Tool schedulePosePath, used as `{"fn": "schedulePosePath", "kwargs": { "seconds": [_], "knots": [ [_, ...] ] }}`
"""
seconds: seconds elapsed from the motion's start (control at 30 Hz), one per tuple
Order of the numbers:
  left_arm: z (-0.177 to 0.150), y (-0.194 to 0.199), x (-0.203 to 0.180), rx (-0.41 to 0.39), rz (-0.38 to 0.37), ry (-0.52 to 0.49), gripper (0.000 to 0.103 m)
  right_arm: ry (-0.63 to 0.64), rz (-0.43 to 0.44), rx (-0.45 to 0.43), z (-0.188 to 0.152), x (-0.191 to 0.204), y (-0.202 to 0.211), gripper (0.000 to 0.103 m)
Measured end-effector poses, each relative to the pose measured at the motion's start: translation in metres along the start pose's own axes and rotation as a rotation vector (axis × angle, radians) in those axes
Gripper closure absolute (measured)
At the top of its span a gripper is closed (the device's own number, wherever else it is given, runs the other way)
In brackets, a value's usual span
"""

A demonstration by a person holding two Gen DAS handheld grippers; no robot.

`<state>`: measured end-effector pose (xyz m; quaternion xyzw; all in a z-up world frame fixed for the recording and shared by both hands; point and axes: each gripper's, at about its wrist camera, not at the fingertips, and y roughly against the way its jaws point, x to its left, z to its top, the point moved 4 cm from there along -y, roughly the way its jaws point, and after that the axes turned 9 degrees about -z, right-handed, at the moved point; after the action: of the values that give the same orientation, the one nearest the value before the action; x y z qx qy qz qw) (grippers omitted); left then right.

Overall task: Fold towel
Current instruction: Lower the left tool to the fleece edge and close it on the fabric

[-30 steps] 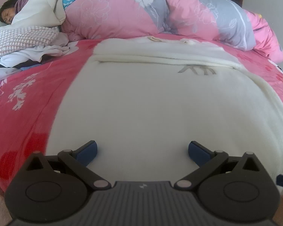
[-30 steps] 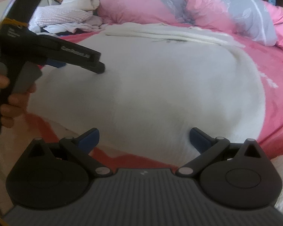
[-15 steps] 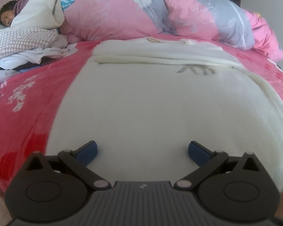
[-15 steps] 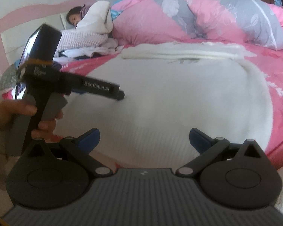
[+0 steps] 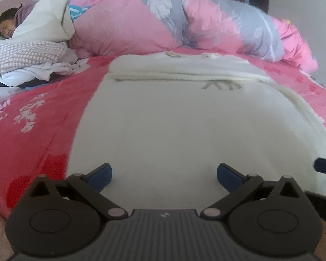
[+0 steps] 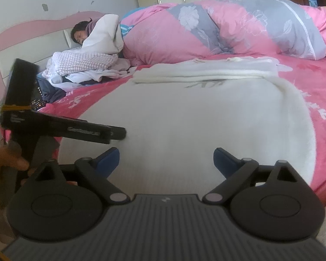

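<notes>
Left gripper (image 5: pixel 164 174) jaws spread, empty, over the near end of the towel (image 5: pixel 184 119). Towel lies on bed (image 5: pixel 32 119), long axis running away, far end folded. Right gripper (image 6: pixel 166 159) jaws closing, nothing between, equally near.

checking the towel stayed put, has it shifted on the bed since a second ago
No. In the left wrist view the white towel keeps its folded far edge just below the pink quilt, as before; only the camera framing changed.
</notes>
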<state>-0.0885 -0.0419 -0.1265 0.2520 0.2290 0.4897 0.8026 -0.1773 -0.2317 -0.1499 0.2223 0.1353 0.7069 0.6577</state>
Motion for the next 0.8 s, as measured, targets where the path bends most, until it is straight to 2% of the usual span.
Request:
{"fn": "schedulePosePath", "kwargs": {
  "seconds": [0.33, 0.6, 0.8],
  "knots": [
    [-0.029, 0.043, 0.028, -0.032, -0.068, 0.015, 0.0, -0.002, 0.044, 0.015, -0.001, 0.007, -0.01, 0.024],
    [-0.065, 0.047, 0.042, 0.059, -0.111, 0.029, 0.001, -0.001, 0.072, 0.019, 0.0, 0.013, -0.016, 0.024],
    [-0.073, 0.044, 0.05, 0.068, -0.132, 0.076, 0.007, 0.004, 0.085, 0.025, -0.001, 0.017, -0.017, 0.024]
  ]
}}
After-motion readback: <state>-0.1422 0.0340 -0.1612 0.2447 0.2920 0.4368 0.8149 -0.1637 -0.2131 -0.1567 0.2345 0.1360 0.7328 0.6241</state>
